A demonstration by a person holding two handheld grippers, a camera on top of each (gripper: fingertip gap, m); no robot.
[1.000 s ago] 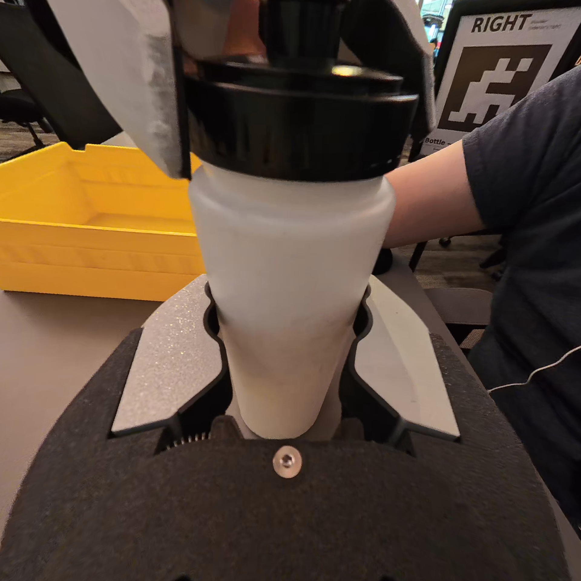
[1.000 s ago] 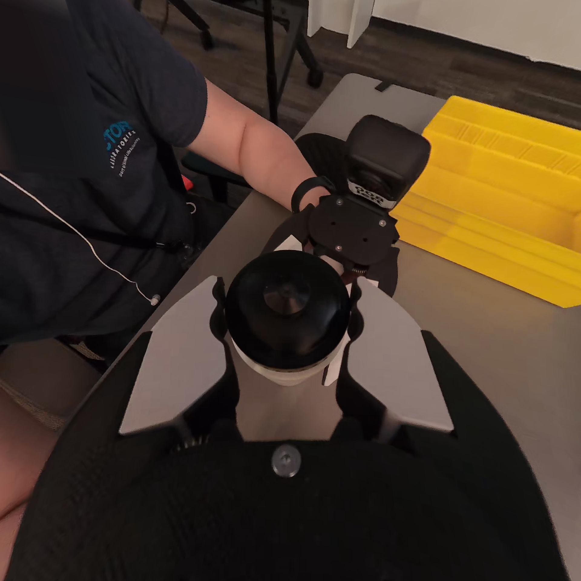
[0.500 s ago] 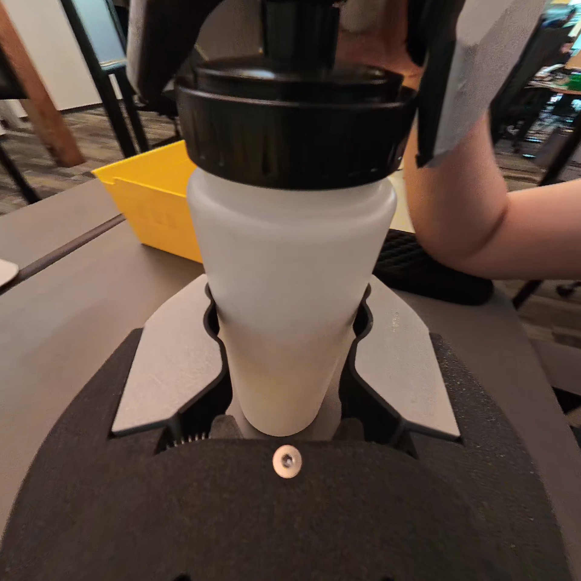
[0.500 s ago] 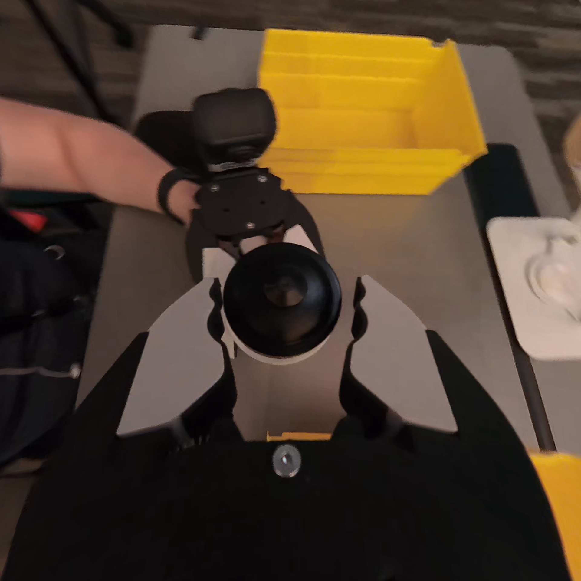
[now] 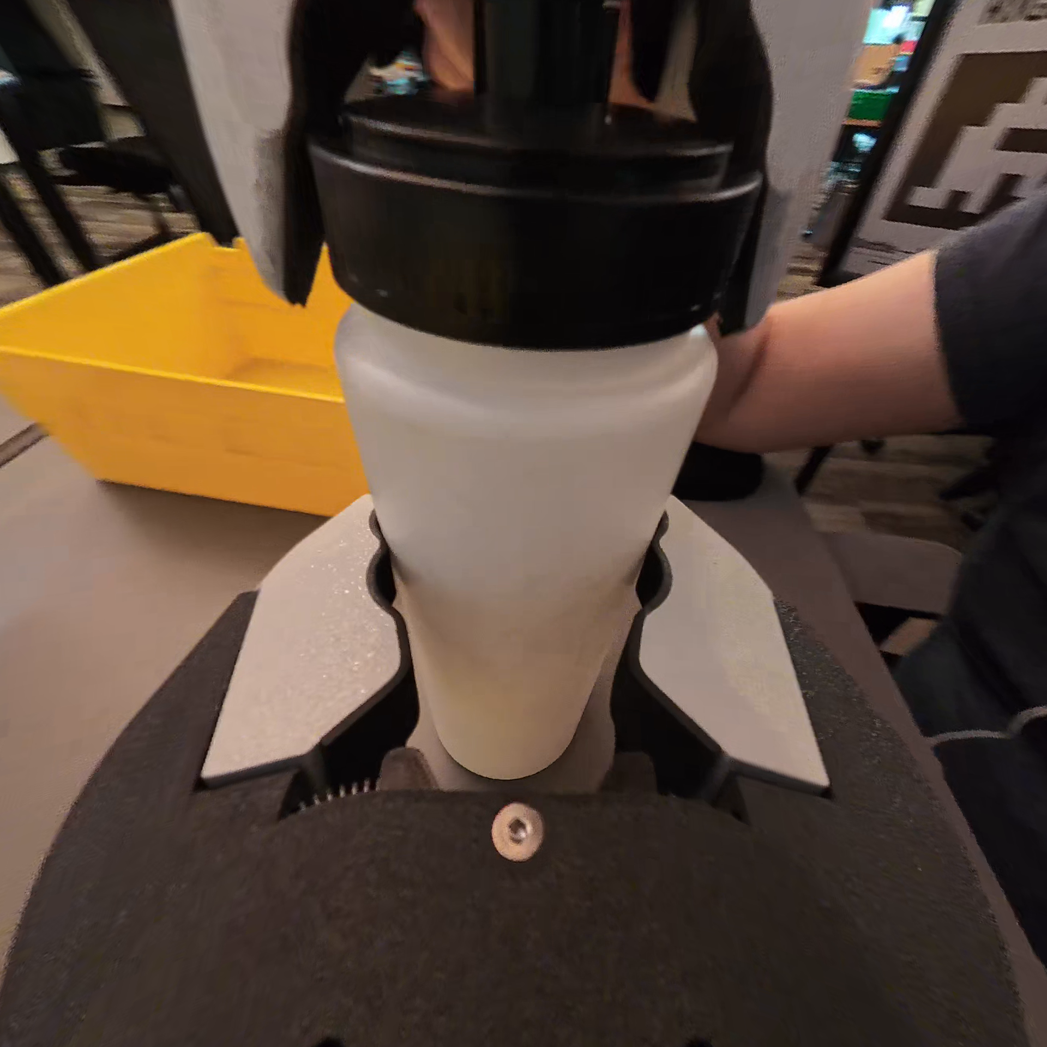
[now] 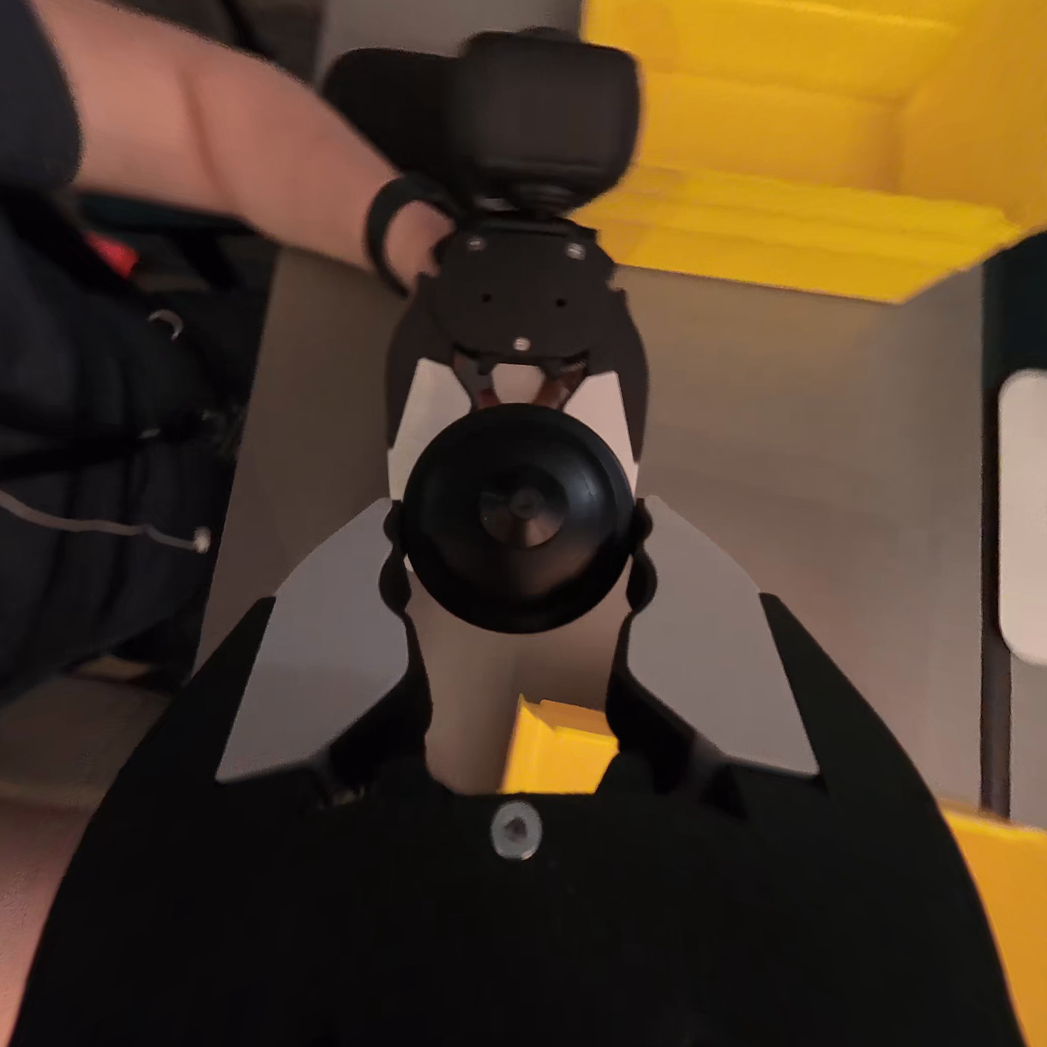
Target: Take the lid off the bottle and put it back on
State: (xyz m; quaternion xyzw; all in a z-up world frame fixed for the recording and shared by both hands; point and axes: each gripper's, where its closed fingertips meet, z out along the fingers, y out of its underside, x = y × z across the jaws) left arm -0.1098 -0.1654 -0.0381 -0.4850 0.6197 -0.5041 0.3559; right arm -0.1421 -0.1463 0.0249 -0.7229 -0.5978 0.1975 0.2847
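Black lid (image 6: pixel 516 518) between right tool (image 6: pixel 516 544) fingers

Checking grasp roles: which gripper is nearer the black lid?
Right. The right gripper flanks the lid at both sides; the left gripper clamps the bottle lower down.

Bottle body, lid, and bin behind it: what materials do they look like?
Frosted white bottle body: probably translucent matte plastic; light glows softly through it. Round black lid: likely hard plastic, smooth semi-gloss with faint highlights on the rim. Yellow open-top bin: seemingly moulded rigid plastic, uniform colour, stepped ridged walls. None can be confirmed by look alone.
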